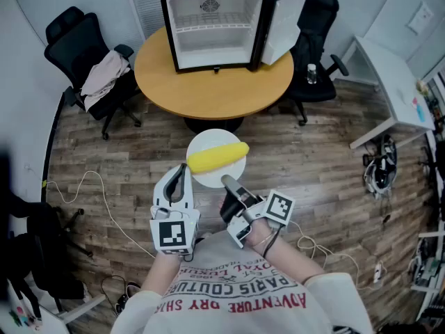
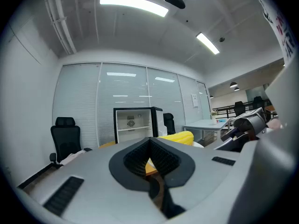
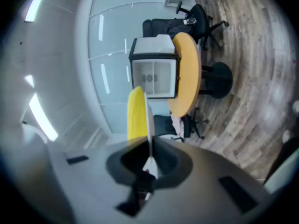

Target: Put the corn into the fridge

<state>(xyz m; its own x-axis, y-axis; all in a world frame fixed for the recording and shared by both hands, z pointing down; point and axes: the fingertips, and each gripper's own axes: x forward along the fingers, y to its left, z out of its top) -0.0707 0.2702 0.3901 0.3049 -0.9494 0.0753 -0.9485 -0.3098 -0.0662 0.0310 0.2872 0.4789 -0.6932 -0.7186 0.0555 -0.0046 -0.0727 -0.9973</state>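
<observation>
Right gripper (image 1: 228, 182) jaws clench the thin rim of a round white plate (image 1: 211, 179) bearing the smooth yellow corn (image 1: 217, 157), above open plank floor (image 1: 313, 179). Left gripper (image 1: 182, 176) jaws meet, empty, beside it. The mini fridge (image 1: 212, 26) on the round bench (image 1: 208, 89) stands open.

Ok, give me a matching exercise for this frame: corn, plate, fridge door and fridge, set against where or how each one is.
Things:
1. corn
2. plate
3. fridge door
4. fridge

States:
a. standing on the round table
b. swung open
c. lying on the plate
d. pinched at its rim by the right claw

Pairs: 1-c, 2-d, 3-b, 4-a.
</observation>
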